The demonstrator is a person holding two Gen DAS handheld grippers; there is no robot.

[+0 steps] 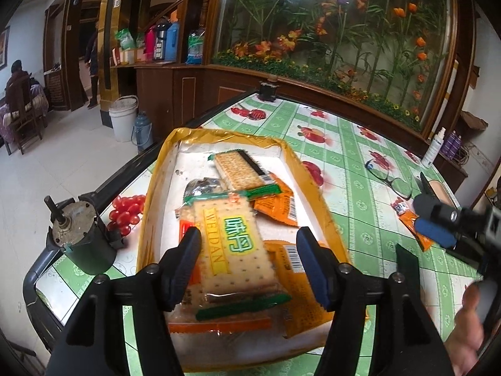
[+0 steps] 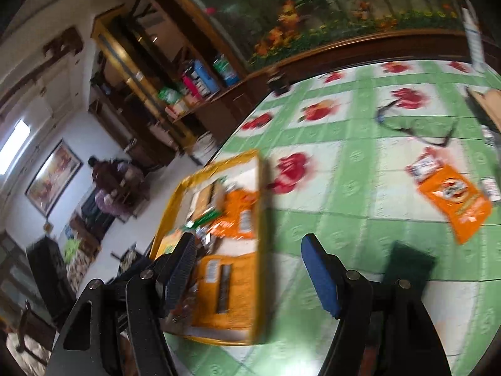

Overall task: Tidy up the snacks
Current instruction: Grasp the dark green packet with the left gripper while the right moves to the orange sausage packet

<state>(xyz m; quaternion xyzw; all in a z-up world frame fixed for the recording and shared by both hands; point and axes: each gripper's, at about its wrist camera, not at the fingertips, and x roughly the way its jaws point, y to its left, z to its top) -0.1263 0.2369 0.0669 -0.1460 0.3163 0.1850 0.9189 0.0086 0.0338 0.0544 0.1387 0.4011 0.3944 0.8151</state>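
Note:
A shallow yellow-rimmed box [image 1: 156, 169] sits on the table and holds several snack packets: cracker packs with green ends [image 1: 230, 235] and orange packets [image 1: 277, 202]. My left gripper [image 1: 247, 263] is open and empty, hovering just over the top cracker pack. The box also shows in the right wrist view [image 2: 261, 219], blurred. My right gripper [image 2: 247, 269] is open and empty above the box's right edge; it also shows in the left wrist view [image 1: 433, 216]. One orange snack packet [image 2: 454, 202] lies loose on the tablecloth to the right, also seen in the left wrist view [image 1: 416, 222].
The table has a green checked cloth with fruit prints [image 1: 344, 163]. A small motor [image 1: 78, 228] stands at the left table edge. Glasses [image 1: 391, 178] and a white spray bottle [image 1: 433, 147] lie at the right. A wooden cabinet with flowers [image 1: 328, 31] backs the table.

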